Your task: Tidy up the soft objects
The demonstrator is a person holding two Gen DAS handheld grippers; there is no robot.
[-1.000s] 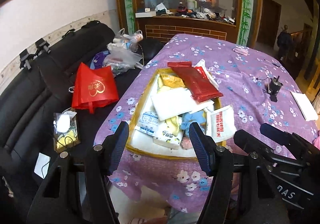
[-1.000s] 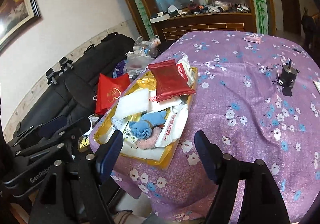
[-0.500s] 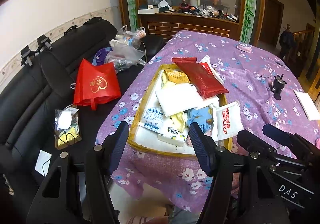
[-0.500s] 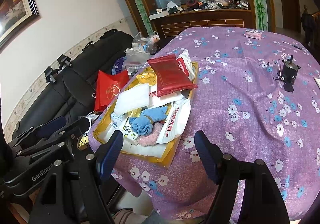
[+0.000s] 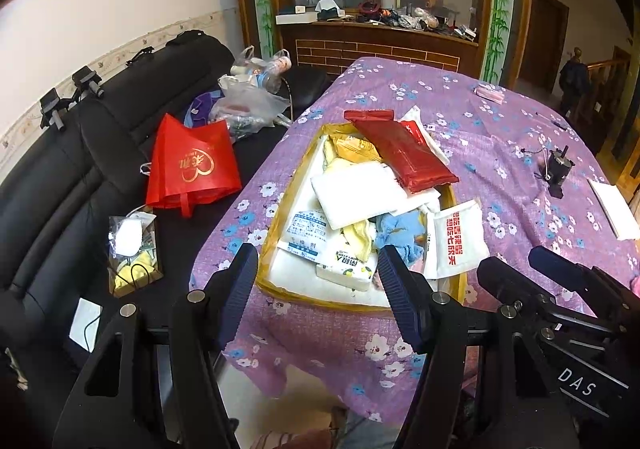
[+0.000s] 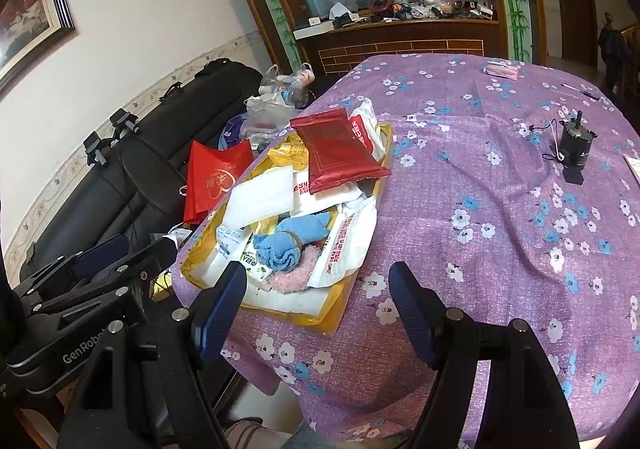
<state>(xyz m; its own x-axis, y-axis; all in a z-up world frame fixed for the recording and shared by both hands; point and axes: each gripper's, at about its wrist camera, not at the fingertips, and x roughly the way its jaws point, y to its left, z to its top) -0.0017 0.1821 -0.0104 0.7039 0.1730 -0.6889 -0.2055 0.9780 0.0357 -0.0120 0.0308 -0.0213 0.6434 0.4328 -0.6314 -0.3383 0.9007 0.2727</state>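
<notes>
Soft things: heaped in the gold tray (image 5: 280, 205) by the tabletop (image 6: 500, 209) edge; red pack (image 5: 404, 157) on top, blue cloth (image 6: 288, 241) near the front.
Left claw (image 5: 316, 289): wide, empty, above the tray's front.
Right claw (image 6: 316, 305): wide, empty, beside the tray.
Sofa (image 5: 60, 185): red bag (image 5: 192, 165).

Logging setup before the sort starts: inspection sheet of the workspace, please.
Surface: purple floral tablecloth, wrinkled.
Job's things: gold-rimmed tray at the table's near left edge, heaped; red foil packet on top; blue rolled cloth beside pink fluffy cloth.
Clutter: small black cylindrical device, pink packet far side.
Grippers: left tongs and right tongs open, empty, short of the tray.
Cables: thin cord at the black device.
Surroundings: black sofa with red tote bag.
</notes>
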